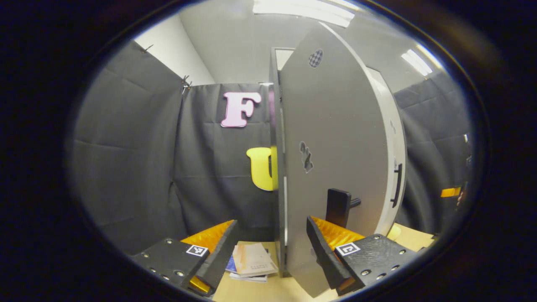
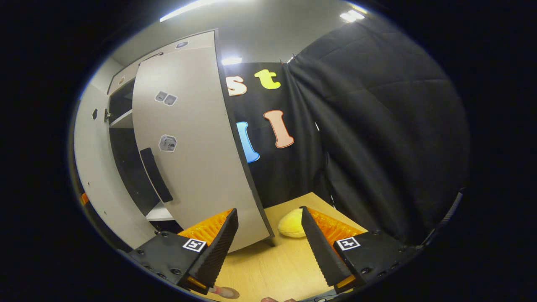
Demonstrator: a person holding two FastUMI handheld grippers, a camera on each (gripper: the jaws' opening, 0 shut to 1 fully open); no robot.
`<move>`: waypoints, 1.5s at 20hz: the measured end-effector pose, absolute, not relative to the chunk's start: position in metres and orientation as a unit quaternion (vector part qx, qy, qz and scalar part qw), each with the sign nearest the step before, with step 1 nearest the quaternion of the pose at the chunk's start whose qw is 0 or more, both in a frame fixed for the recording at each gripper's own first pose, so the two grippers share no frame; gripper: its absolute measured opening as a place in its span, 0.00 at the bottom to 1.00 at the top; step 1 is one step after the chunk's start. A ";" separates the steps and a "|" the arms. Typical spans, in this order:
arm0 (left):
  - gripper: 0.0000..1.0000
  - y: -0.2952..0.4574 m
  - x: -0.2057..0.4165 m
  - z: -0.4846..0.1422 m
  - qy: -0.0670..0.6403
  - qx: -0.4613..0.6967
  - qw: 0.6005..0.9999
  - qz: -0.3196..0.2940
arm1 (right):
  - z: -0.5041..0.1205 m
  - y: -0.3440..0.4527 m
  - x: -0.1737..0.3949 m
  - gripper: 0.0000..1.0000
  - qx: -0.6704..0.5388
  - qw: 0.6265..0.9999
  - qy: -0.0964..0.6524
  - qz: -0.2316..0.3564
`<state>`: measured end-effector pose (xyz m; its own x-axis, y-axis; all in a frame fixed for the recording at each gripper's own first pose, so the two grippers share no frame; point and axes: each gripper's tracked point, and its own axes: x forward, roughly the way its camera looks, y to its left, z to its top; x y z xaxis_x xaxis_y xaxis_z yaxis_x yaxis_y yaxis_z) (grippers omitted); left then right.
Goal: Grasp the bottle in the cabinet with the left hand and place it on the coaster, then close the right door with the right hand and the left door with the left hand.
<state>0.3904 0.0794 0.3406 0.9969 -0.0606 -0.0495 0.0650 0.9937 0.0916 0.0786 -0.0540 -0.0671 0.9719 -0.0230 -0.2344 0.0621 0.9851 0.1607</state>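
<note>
While both cabinet doors stood open, each claw hung spread apart, grasping nothing.

In the left gripper view, the left claw (image 1: 270, 247) was released, its fingers on either side of the left door (image 1: 335, 159), whose thin edge faced the camera. One finger sat just in front of the door's face, near a dark handle (image 1: 339, 206) that stuck out from it. Beyond that door, a second pale panel with a slim black handle (image 1: 397, 184) showed. A small stack of booklets (image 1: 251, 262) lay on the wooden surface (image 1: 268, 289) between the fingers, just beside the foot of the door. A bit of something yellow (image 1: 394, 232) lay on the surface behind the door.

In the right gripper view, the right claw (image 2: 268, 247) was also released, held over the surface. The right door (image 2: 197, 159) swung out to its left, with a long dark handle (image 2: 156, 174) on its face. Behind it the cabinet (image 2: 94, 167) showed dark inside, with pale shelves. A soft yellow object (image 2: 291, 224) rested on the surface between the fingers, near the door's lower corner. A small round pinkish disc (image 2: 226, 292), perhaps the coaster, lay at the near edge. I could not tell where the bottle was.
</note>
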 end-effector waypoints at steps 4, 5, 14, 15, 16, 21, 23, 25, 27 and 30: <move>0.94 0.041 0.402 0.337 0.027 0.043 0.998 -0.048 | -0.065 -0.067 0.082 0.97 0.088 0.990 0.112 -0.019; 0.94 0.032 0.404 0.336 0.027 0.041 0.997 -0.052 | -0.066 -0.070 0.082 0.96 0.088 0.989 0.113 -0.019; 0.97 -0.023 0.396 0.339 0.023 0.108 0.993 -0.046 | -0.071 -0.094 0.072 0.92 0.069 0.991 0.117 -0.014; 1.00 -0.021 0.398 0.336 0.025 0.107 0.993 -0.041 | -0.073 -0.095 0.072 0.96 0.068 0.991 0.119 -0.012; 1.00 -0.022 0.397 0.334 0.028 0.097 0.994 -0.039 | -0.074 -0.096 0.072 0.92 0.066 0.990 0.121 -0.010; 0.91 -0.010 0.391 0.332 0.028 0.021 0.999 -0.012 | -0.078 -0.102 0.074 0.96 0.055 0.990 0.132 0.013; 0.88 -0.006 0.384 0.337 0.015 -0.004 1.000 -0.003 | -0.078 -0.101 0.077 0.96 0.050 0.989 0.135 0.029; 0.88 0.000 0.376 0.350 -0.002 -0.023 1.000 0.003 | -0.077 -0.095 0.080 0.97 0.047 0.988 0.137 0.050; 0.88 0.001 0.369 0.365 -0.018 -0.035 0.999 0.011 | -0.074 -0.087 0.084 0.97 0.051 0.987 0.132 0.070; 0.94 0.006 0.358 0.379 -0.033 -0.043 0.998 0.040 | -0.071 -0.070 0.087 0.97 0.045 0.983 0.132 0.115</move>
